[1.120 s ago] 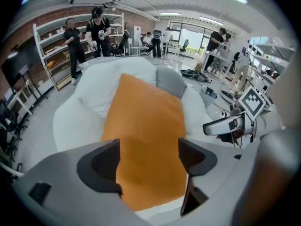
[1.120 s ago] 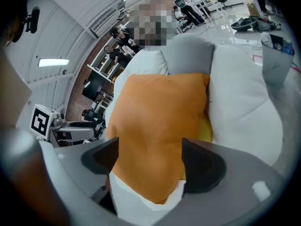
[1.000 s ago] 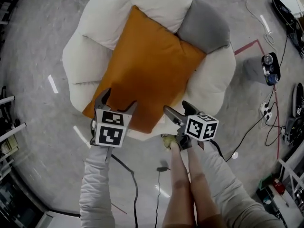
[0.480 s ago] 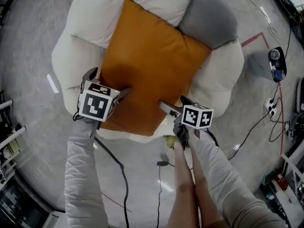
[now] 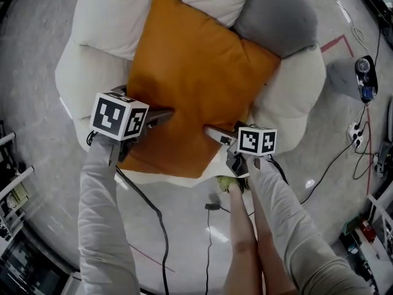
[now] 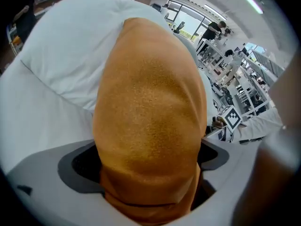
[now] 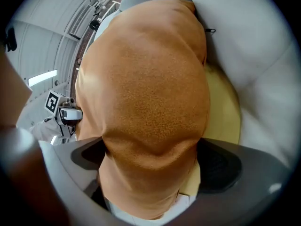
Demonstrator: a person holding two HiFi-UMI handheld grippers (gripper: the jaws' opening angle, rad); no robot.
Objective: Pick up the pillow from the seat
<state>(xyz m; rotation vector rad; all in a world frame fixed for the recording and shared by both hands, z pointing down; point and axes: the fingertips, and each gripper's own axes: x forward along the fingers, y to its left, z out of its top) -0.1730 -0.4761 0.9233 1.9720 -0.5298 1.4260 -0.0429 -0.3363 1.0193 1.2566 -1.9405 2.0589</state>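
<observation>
Grey concrete floor (image 5: 37, 72); white cushioned round seat (image 5: 92, 23); orange square fabric pillow (image 5: 196, 72) lies at seat centre. Left gripper (image 5: 146, 108) at pillow's 8 o'clock, right gripper (image 5: 224, 131) at 5 o'clock: jaws just opened wider, spread, pillow edge between.

Pillow (image 5: 196, 78) is laid on seat (image 5: 101, 23); second cushion (image 5: 276, 17) is set behind it at right; cables (image 5: 334, 158) are strewn on floor (image 5: 31, 48) right of seat.

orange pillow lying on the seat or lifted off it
Lying on it: the square orange fabric pillow rests flat across the white cushioned seat, with no part raised in the head view.
</observation>
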